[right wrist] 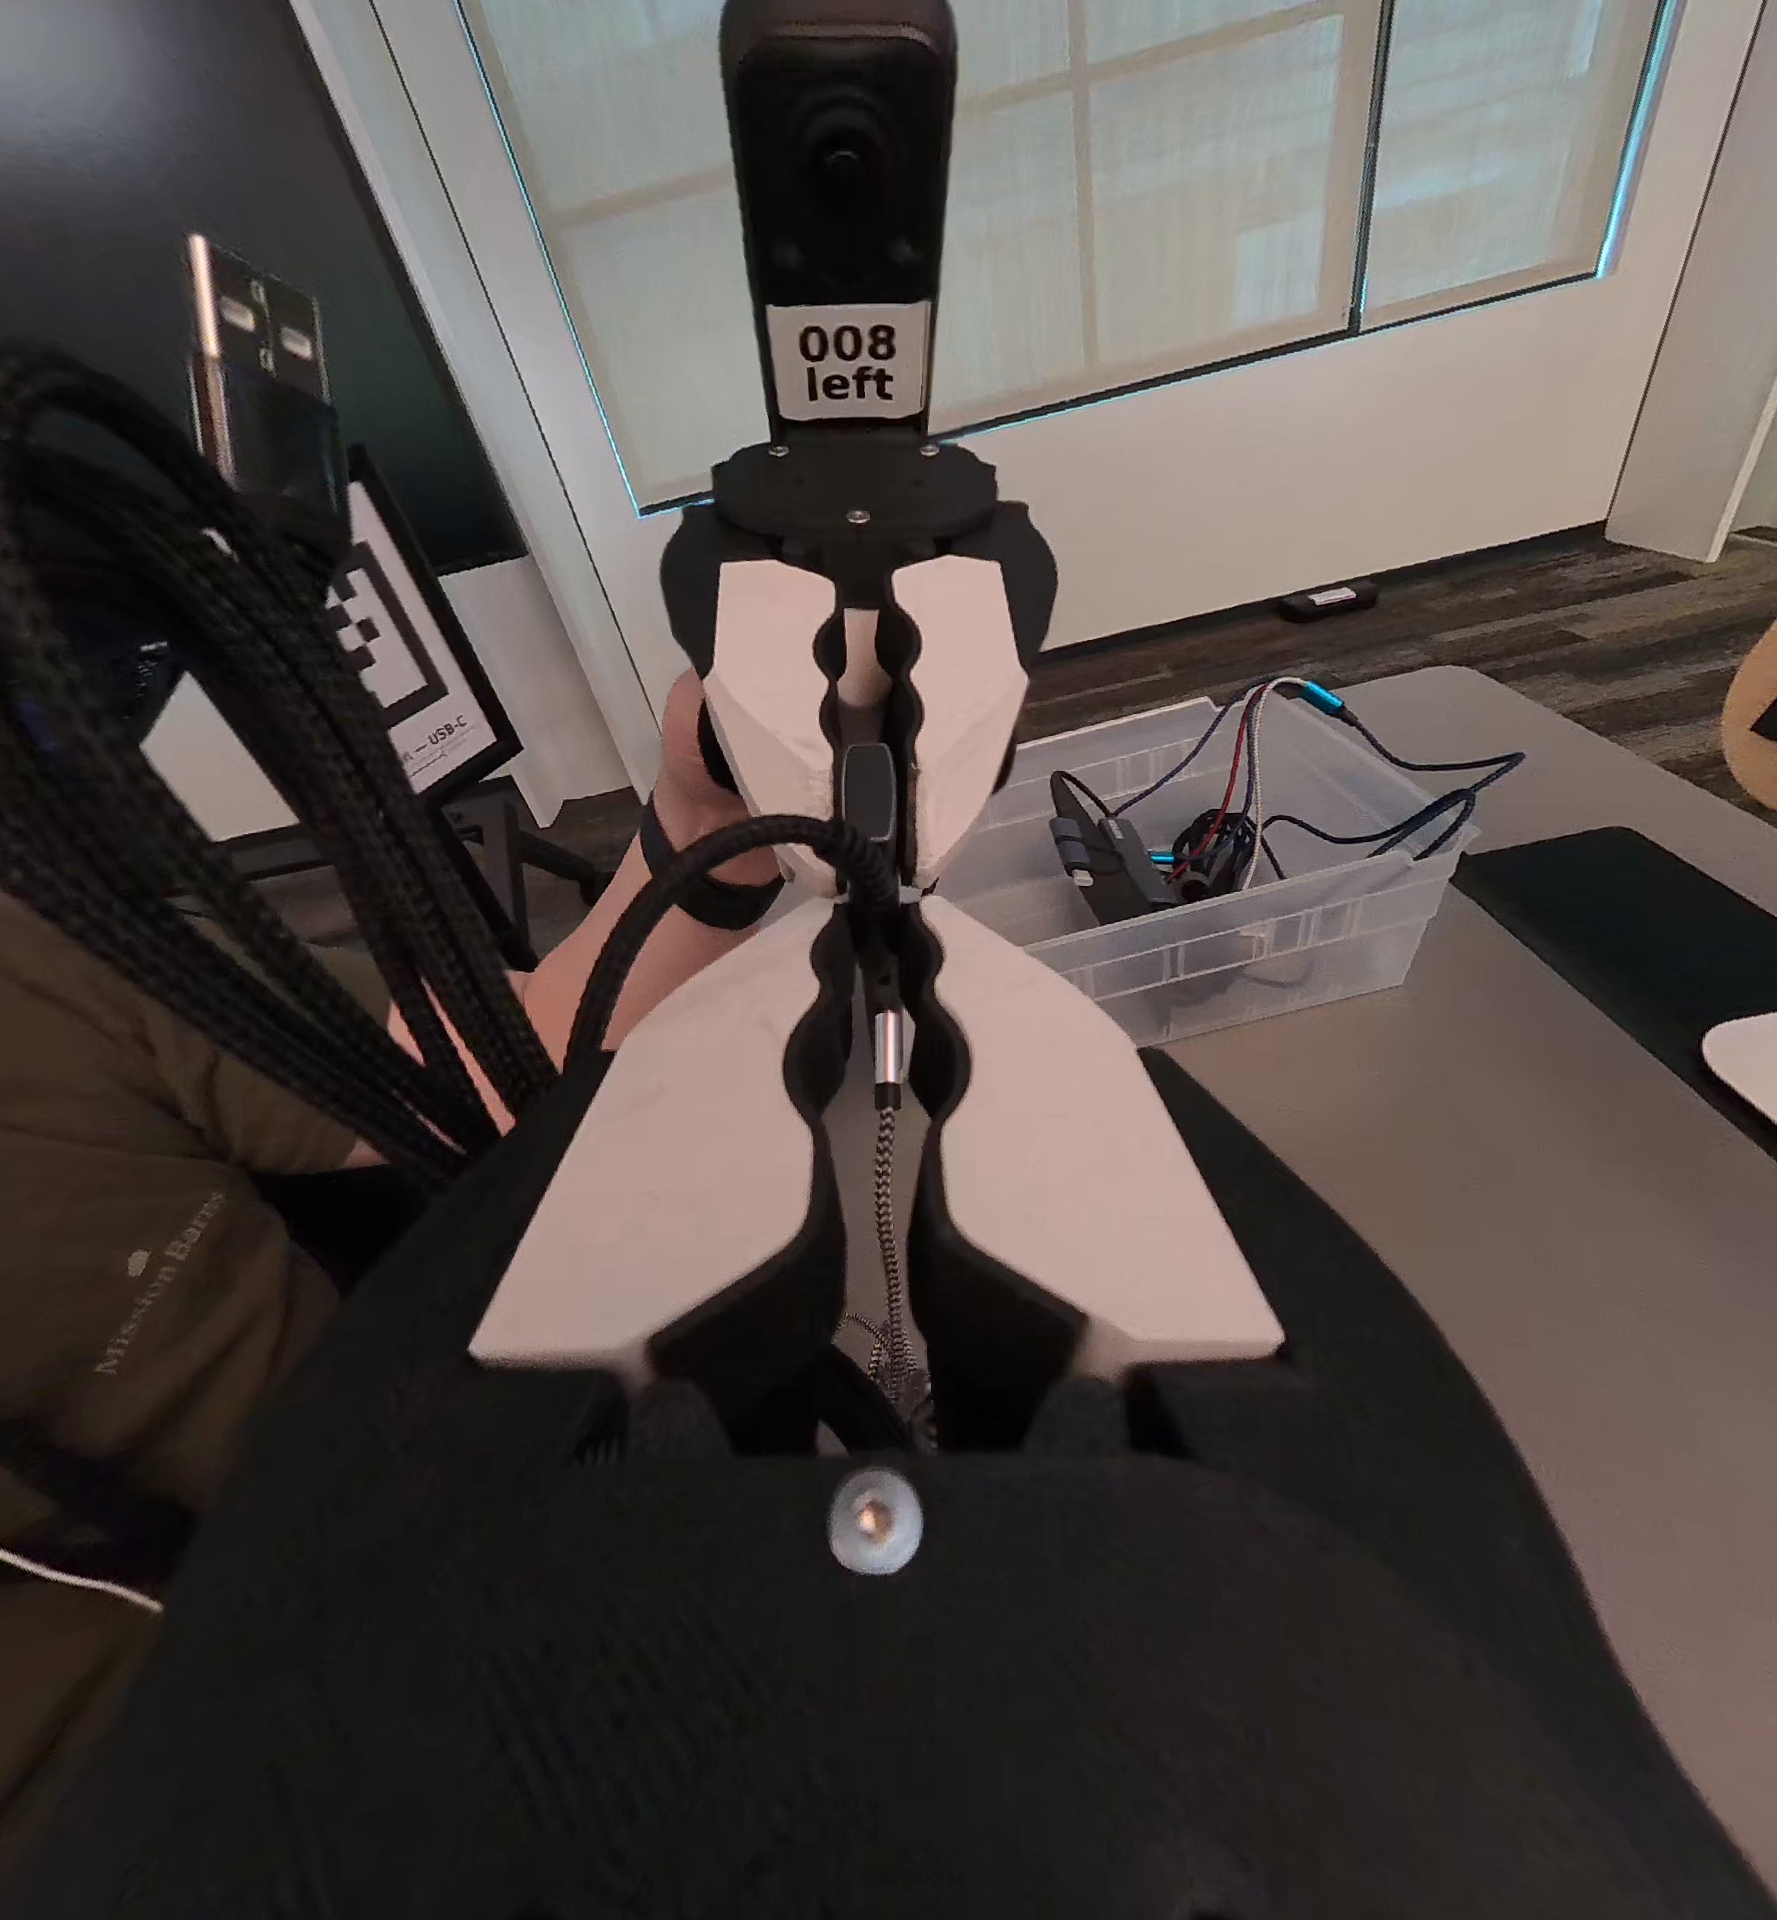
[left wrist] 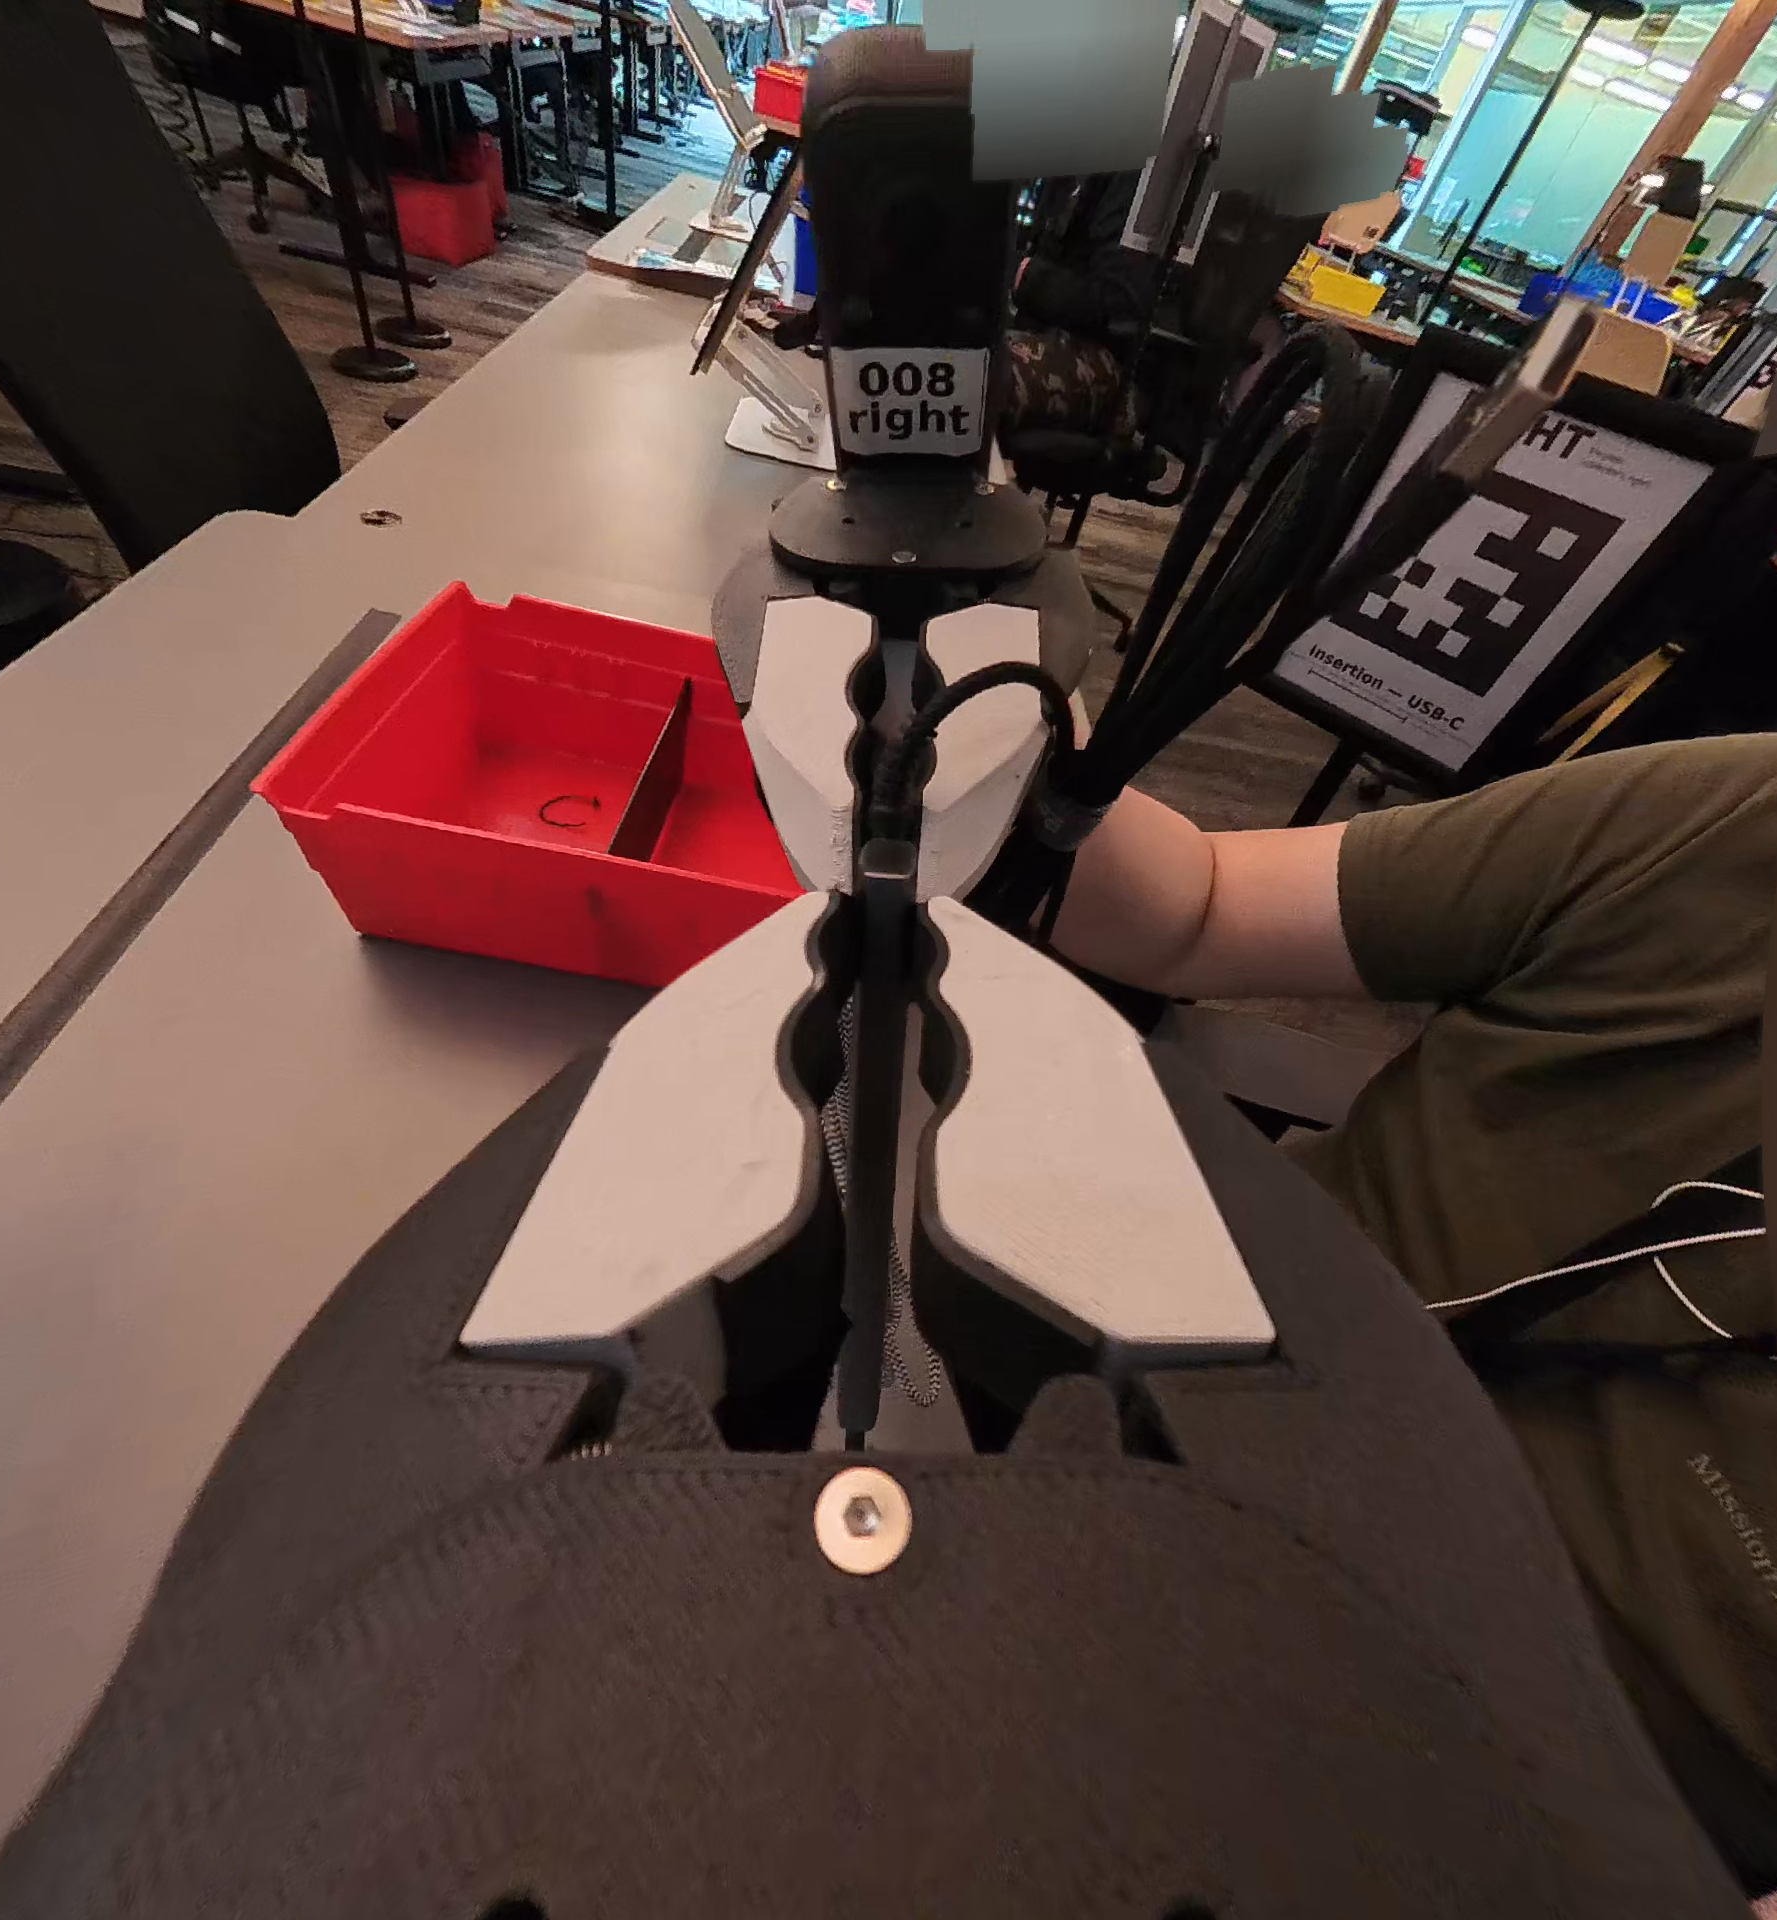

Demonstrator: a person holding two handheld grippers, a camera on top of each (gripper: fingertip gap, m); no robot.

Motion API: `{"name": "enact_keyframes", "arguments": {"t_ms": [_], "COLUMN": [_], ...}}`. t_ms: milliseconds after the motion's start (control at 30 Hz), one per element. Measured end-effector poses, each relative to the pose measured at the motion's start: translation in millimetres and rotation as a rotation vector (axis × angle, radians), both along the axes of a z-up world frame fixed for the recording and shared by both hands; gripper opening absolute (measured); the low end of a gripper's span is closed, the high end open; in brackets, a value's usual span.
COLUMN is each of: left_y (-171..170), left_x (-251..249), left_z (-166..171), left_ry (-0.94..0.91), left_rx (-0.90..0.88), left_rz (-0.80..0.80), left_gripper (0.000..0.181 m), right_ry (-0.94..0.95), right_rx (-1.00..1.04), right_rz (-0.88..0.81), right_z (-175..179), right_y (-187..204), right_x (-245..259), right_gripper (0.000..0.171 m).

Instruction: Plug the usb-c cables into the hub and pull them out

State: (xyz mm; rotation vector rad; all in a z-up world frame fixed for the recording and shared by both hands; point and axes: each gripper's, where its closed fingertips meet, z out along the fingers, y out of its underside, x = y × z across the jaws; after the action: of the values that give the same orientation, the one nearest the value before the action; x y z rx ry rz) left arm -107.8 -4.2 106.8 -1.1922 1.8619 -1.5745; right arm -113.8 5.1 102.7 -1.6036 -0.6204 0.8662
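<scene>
My two grippers face each other tip to tip above the table edge. My left gripper point(left wrist: 879, 906) is shut on a slim dark hub point(left wrist: 879, 1039), held edge-on; the hub also shows in the right wrist view point(right wrist: 868, 784). My right gripper point(right wrist: 879, 920) is shut on a cable plug. A black braided cable point(right wrist: 718, 842) arcs in from the left to its fingertips. A silver-sleeved plug point(right wrist: 889, 1044) with a grey-white braided cable sits further back between the fingers. The plug end meets the hub's end; whether it is seated is hidden.
A coiled bundle of black cable point(right wrist: 136, 779) hangs at my right hand. A red bin point(left wrist: 510, 790) stands on the grey table point(left wrist: 240, 1039). A clear bin point(right wrist: 1279, 935) holds more cables and another hub. A marker sign point(left wrist: 1486, 582) stands behind. A person's arm point(left wrist: 1175, 883) is close. My left and right fingertips are right by each other.
</scene>
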Motion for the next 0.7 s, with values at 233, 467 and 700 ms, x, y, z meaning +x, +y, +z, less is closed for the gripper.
{"name": "enact_keyframes", "arguments": {"t_ms": [233,467,700], "left_y": [28.1,91.1,65.0], "left_x": [-7.0,-117.1,-102.7], "left_z": [18.7,80.8,75.0], "left_ry": [-0.081,-0.349,-0.283], "left_rx": [0.001,-0.099,-0.062], "left_rz": [0.164,0.286,0.225], "left_gripper": [0.009,0.009,0.009], "right_ry": [-0.076,-0.02,-0.454], "right_rx": [-0.01,0.0,-0.307], "right_rz": [-0.079,-0.375,-0.662], "right_z": [-0.9,23.8,-54.6], "right_y": [-3.7,-37.5,-76.8], "right_x": [25.5,148.5,242.4], "right_gripper": [0.01,0.009,0.01]}}
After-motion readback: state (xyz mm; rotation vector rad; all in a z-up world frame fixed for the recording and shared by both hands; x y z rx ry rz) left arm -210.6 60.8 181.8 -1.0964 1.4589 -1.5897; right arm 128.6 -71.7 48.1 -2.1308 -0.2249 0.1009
